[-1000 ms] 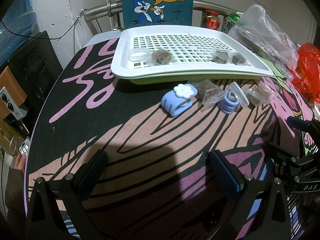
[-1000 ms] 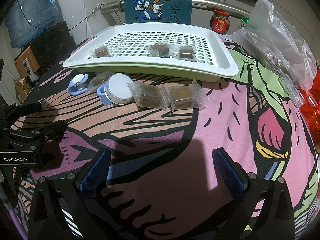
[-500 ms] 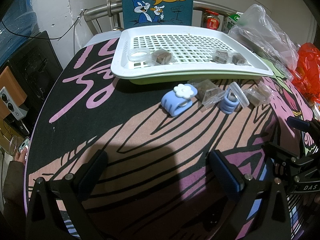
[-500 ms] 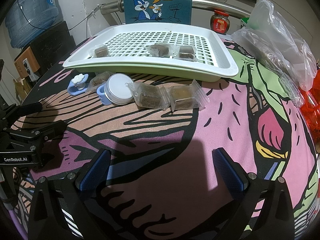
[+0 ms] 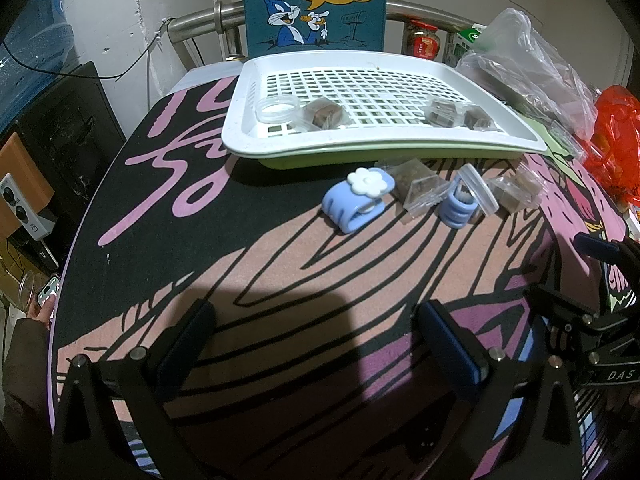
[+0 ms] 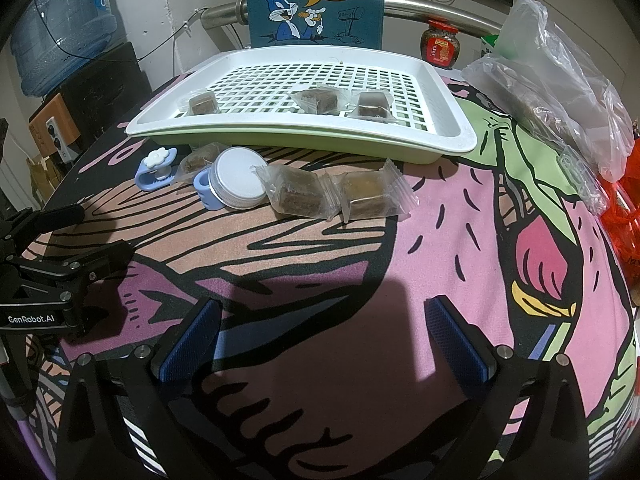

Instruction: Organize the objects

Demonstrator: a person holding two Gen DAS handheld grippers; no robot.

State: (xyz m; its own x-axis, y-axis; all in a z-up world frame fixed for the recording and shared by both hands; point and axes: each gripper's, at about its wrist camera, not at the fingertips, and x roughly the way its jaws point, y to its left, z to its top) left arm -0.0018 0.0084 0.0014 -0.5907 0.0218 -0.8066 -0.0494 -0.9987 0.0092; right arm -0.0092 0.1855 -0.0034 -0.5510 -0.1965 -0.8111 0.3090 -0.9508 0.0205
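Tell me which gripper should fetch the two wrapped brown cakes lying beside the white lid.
Right. The two wrapped brown cakes lie almost straight ahead of the open right gripper; from the open left gripper they sit far right, behind the blue holder.

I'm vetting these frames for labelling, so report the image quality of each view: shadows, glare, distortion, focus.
Left wrist view: heavy fisheye bending, black corner vignette, a broad shadow across the table mat ahead of the open left gripper; the tray is sharp. Right wrist view: same curvature, shadow ahead of the open right gripper, glare on the plastic bag.
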